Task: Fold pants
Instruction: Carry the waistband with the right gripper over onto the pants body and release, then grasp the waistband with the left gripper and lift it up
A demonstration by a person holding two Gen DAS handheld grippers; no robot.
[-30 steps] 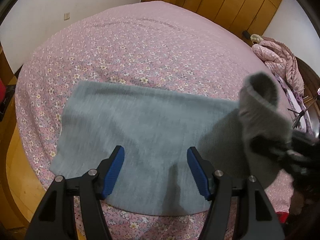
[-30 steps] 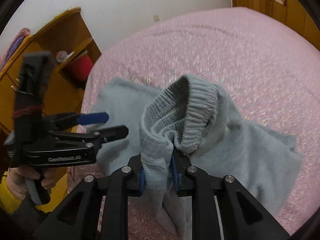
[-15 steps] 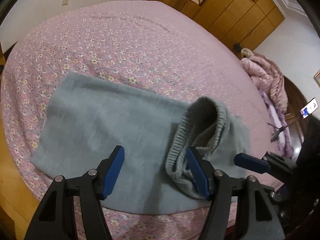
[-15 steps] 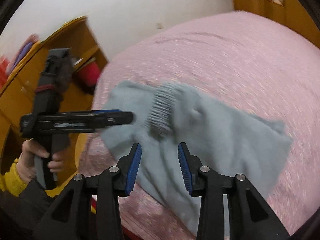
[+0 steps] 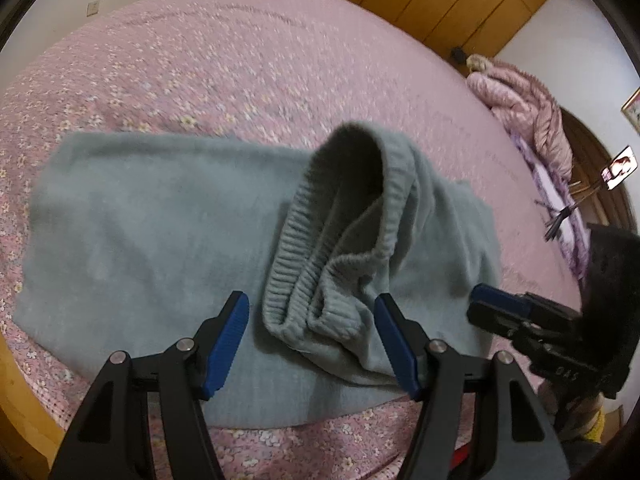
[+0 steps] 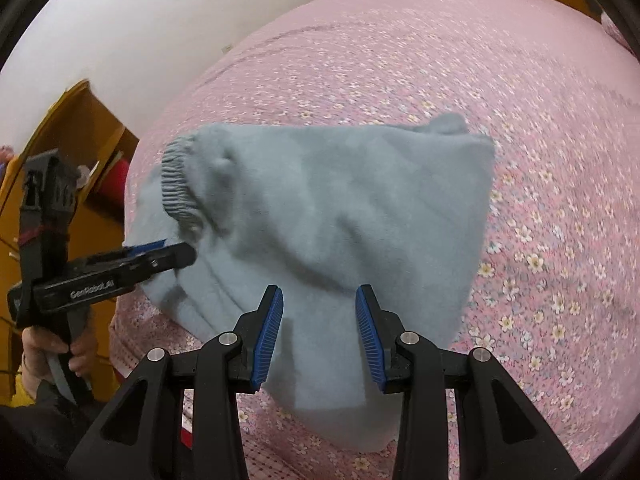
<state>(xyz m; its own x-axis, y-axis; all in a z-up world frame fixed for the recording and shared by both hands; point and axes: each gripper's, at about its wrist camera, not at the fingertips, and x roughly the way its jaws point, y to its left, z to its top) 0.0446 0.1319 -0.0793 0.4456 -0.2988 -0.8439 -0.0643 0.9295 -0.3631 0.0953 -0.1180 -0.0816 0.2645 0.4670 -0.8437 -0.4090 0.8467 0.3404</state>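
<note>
Grey fleece pants lie folded on the pink floral bed, near its front edge. Their ribbed waistband rests on top, puffed up and gaping. My left gripper is open just above the cloth, and the near end of the band lies between its blue pads without being pinched. My right gripper hangs open and empty over the right half of the pants. In the right wrist view the left gripper points at the waistband. The right gripper shows at the right edge of the left wrist view.
A wooden wardrobe stands beyond the bed. A pink quilted jacket and a phone on a stand are at the right. A wooden shelf with a red cup stands left of the bed. A person's hand holds the left gripper.
The right gripper let go of the waistband, which dropped onto the folded pants, then drew back to the right. The left gripper moved up to the band.
</note>
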